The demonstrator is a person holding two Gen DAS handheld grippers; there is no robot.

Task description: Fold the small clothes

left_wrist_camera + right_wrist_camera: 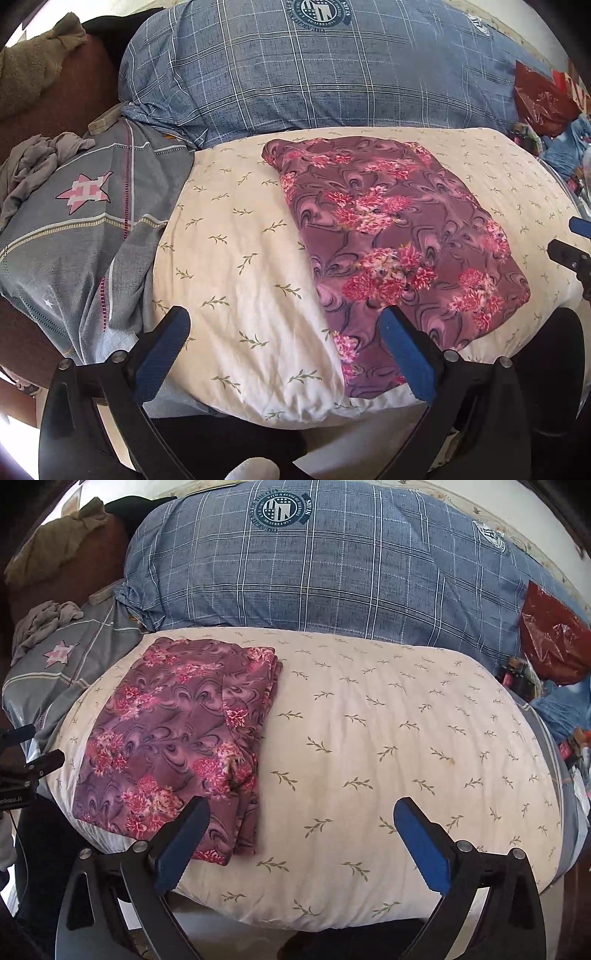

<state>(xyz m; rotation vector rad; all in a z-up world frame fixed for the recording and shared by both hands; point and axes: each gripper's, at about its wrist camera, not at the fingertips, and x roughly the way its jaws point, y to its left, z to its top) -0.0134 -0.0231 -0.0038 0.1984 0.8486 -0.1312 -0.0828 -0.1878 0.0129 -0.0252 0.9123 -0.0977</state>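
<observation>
A purple cloth with pink flowers (399, 236) lies folded into a flat rectangle on a cream pillow with a leaf print (236, 258). It also shows in the right wrist view (177, 738), on the left part of the pillow (406, 746). My left gripper (284, 325) is open and empty, hovering over the pillow's near edge, its right finger over the cloth's near corner. My right gripper (301, 816) is open and empty, over the pillow's near edge just right of the cloth. Its tip shows in the left wrist view (572, 243).
A large blue plaid pillow (314, 74) lies behind the cream one. A grey cover with a pink star (85, 221) and a crumpled grey cloth (33, 166) lie at left. A red plastic bag (554, 635) and clutter sit at right.
</observation>
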